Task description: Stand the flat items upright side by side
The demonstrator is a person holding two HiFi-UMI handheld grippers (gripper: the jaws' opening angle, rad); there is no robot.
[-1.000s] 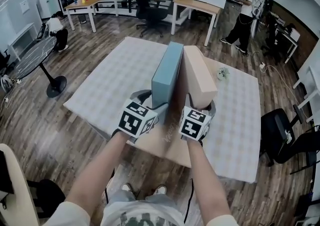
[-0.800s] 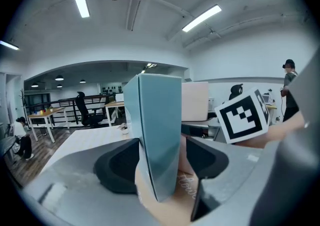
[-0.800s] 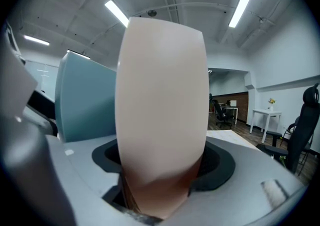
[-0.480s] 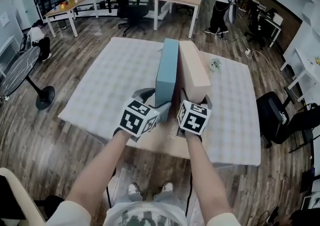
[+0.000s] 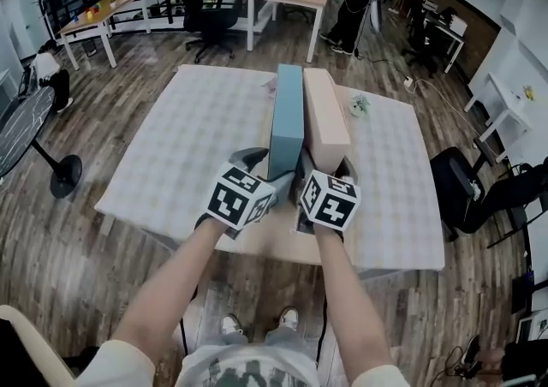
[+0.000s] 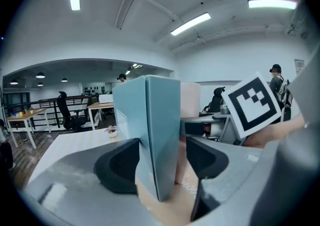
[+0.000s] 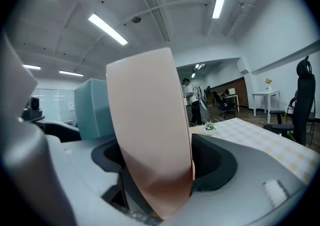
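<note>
- The left gripper (image 5: 270,169), at the 6 o'clock edge of the table (image 5: 188,145), straddles the near end of the blue box (image 5: 287,116). One jaw lies against the box and the other looks just clear, so there is no squeeze.
- The right gripper (image 5: 325,171), at its 3 o'clock, has the beige box (image 5: 327,116) between jaws that have just been opening. That hold looks let go.
- Both boxes stand on edge, just beside each other, running toward 12 o'clock.
- They look like stiff, light, smooth-faced card. Tall and thin, they seem tippy, so I judge a low pinch across the narrow near end safest.
- A second ago the beige box leaned off toward 1 o'clock, with a dark gap between the two boxes. Now it stands parallel to the blue box, and the right gripper sits closer to the left.
</note>
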